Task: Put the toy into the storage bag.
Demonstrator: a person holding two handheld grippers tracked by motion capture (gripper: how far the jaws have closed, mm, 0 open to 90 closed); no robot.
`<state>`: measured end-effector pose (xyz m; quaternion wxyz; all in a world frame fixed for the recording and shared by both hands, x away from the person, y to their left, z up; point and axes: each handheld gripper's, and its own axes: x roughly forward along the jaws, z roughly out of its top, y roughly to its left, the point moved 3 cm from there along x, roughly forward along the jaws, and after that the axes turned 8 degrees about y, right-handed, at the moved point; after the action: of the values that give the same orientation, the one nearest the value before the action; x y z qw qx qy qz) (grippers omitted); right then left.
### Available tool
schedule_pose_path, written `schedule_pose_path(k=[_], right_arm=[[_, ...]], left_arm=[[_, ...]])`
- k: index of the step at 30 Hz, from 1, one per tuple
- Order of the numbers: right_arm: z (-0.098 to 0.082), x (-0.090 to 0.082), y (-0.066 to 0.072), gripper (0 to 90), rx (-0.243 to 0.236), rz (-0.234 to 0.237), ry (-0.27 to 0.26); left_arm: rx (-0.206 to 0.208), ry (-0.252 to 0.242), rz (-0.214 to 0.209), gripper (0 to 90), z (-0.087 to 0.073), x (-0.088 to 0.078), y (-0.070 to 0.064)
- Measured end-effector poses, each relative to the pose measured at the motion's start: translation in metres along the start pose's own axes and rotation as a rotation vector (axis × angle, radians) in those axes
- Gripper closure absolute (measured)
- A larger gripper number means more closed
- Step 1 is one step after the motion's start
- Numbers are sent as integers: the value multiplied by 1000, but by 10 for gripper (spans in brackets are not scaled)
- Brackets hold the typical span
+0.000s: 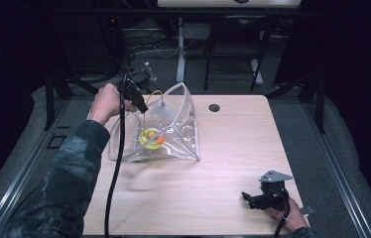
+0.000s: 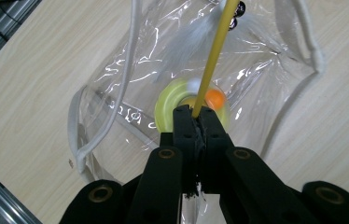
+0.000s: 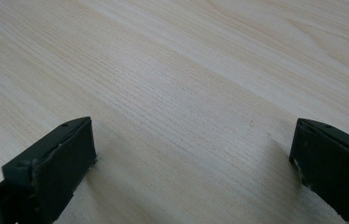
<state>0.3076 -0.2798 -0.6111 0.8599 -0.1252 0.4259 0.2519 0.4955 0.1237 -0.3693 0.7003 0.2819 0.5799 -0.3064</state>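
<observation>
Jaws of the left gripper (image 2: 196, 116) pinch a yellow stick (image 2: 217, 51), its length running straight down into the clear bag (image 2: 116, 84) toward the yellow dish (image 2: 168, 107). Right gripper (image 3: 191, 154), jaws wide apart, rests well away on the table (image 3: 186, 56).

Beyond the far edge of the light wooden table (image 1: 233, 163), which has a small round dark hole (image 1: 214, 107) near that edge, stand the white leg of another desk (image 1: 180, 54) and what may be a dark chair frame (image 1: 233, 49) on the grey floor.
</observation>
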Motion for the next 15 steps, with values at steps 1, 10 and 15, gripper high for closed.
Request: schedule_pose_path(k=[1,10,15], right_arm=[[0,0,0,0,0,0,0],[0,0,0,0,0,0,0],[0,0,0,0,1,-1,-1]], left_arm=[[-2,1,0,883,0,3,1],[-31,14,-1,883,-4,23,7],[-50,20,-10,882,-6,34,11]])
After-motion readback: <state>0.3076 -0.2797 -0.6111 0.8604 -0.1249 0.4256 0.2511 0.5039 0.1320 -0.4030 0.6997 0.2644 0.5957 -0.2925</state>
